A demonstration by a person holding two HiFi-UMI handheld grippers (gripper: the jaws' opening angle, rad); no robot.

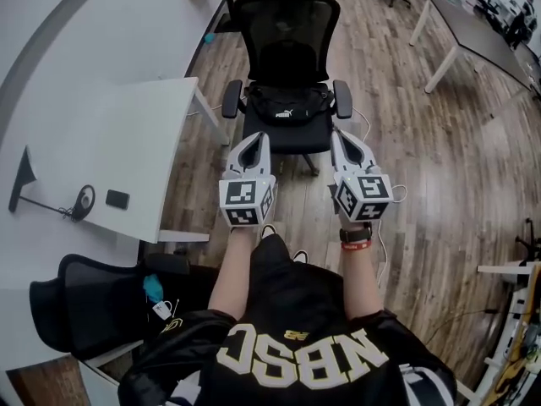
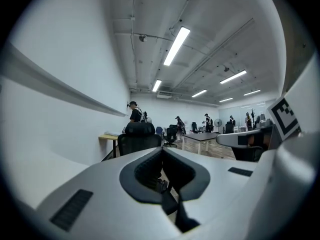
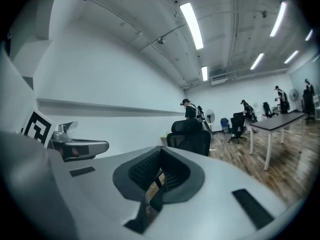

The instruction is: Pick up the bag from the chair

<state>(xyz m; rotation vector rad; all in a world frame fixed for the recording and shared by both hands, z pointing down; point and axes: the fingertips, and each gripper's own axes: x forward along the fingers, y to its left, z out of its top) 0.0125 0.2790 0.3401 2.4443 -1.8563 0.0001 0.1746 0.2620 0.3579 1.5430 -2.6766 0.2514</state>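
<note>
A black belt bag (image 1: 287, 106) lies across the seat of a black mesh office chair (image 1: 286, 24), between its armrests. My left gripper (image 1: 256, 139) and right gripper (image 1: 341, 135) are held side by side just short of the seat's front edge, pointing at the chair. Both are shut with nothing between the jaws, and neither touches the bag. In the left gripper view the shut left gripper (image 2: 162, 151) points towards the chair back (image 2: 139, 136). In the right gripper view the right gripper (image 3: 160, 152) does the same, with the chair back (image 3: 191, 134) beyond. The bag is hidden in both gripper views.
A white desk (image 1: 135, 134) stands left of the chair, with a dark phone (image 1: 117, 199) on it. A second black chair (image 1: 80, 307) is at my lower left. A grey table (image 1: 478, 32) stands far right on the wooden floor. People stand far off (image 2: 134, 111).
</note>
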